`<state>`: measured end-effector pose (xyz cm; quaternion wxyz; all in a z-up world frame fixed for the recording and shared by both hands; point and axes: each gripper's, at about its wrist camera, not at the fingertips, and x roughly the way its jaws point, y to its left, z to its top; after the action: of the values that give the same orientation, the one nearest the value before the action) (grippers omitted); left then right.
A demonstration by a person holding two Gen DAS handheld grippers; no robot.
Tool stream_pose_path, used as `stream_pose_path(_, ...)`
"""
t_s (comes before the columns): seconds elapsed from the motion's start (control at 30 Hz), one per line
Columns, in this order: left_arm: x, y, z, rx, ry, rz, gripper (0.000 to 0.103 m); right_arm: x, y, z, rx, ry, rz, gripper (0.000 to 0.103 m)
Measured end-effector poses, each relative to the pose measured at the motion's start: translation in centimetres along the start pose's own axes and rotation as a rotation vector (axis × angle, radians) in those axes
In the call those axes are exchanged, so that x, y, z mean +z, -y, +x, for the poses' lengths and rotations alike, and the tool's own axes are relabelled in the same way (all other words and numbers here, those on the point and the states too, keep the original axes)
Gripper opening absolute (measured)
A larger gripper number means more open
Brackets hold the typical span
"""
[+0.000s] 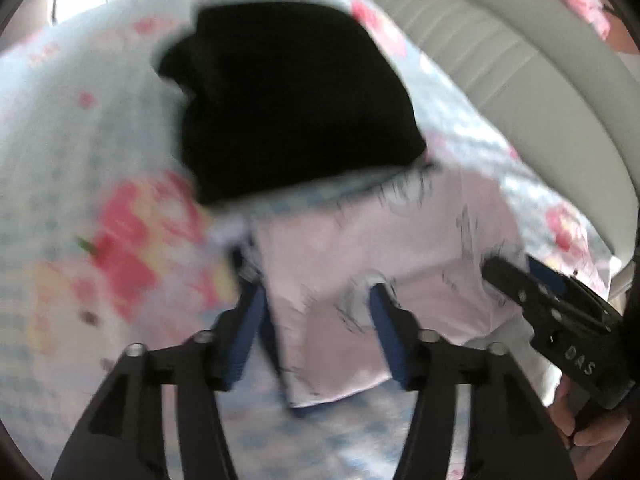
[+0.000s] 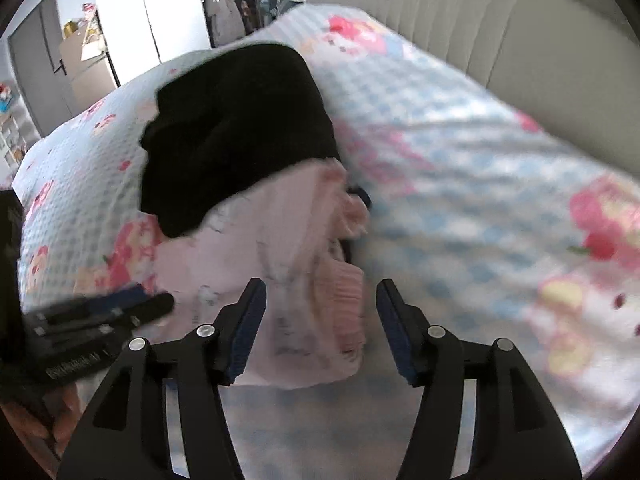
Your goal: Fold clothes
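Note:
A folded pale pink garment [image 1: 360, 248] with small dark prints lies on the bed, and its ruffled edge [image 2: 344, 292] faces right in the right wrist view. A folded black garment [image 1: 288, 100] lies just beyond it, touching its far edge, black garment [image 2: 236, 132]. My left gripper [image 1: 314, 284] is open, its fingers standing either side of the pink garment's near left part. My right gripper [image 2: 320, 286] is open too, straddling the pink garment's near ruffled end. Each gripper shows in the other's view: right gripper [image 1: 492, 268], left gripper [image 2: 160, 304].
The bed sheet [image 2: 460, 184] is blue-and-white checked with pink cartoon prints. A padded cream headboard [image 1: 500, 52] runs along the right. A hand [image 1: 592, 420] holds the right gripper. Doors and shelves [image 2: 92, 52] stand far left beyond the bed.

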<state>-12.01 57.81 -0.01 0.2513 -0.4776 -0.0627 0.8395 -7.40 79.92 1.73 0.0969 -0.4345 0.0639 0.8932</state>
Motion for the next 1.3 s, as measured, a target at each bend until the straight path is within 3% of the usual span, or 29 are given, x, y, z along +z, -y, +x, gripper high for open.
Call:
stream_pose_path(0.1,1.0,-2.6,-3.4,0.019,0.041,-0.042,0.064,0.5,-2.0,-2.1,0.023,0.021,-0.016,0.075)
stream_pose_path(0.27,3.2,-8.0,-8.4,0.104,0.111,-0.06,0.069,1.1,-6.6,-4.7,0.08,0.032,-0.037,0.077)
stream_pose_path(0.33,3.6,-10.5,-10.8,0.127,0.135,-0.074,0.071,1.2,-9.1,-5.9,0.088,0.044,-0.062,0.085)
stream_pose_path(0.4,3.9,-12.7,-12.6,0.149,0.163,-0.086,0.076,1.3,-11.6,-7.1,0.1,0.058,-0.085,0.087)
stream_pose_path(0.6,2.5,-18.8,-19.2,0.276,0.229,-0.119,0.08,1.0,-20.2,-9.9,0.144,0.066,-0.125,0.097)
stream_pose_path(0.73,0.3,-22.9,-23.4,0.331,0.229,-0.168,0.082,-0.2,-25.9,-11.8,0.175,0.081,-0.14,0.097)
stream_pose_path(0.97,-5.4,-25.7,-29.7,0.458,0.263,-0.157,0.083,-4.2,-33.6,-15.2,0.191,0.103,-0.159,0.102)
stream_pose_path(1.1,-8.8,-27.2,-33.2,0.532,0.283,-0.147,0.083,-7.6,-36.1,-17.2,0.22,0.097,-0.202,0.102)
stream_pose_path(1.3,-14.0,-25.8,-35.2,0.546,0.272,-0.151,0.083,-13.5,-37.5,-21.1,0.203,0.082,-0.259,0.102)
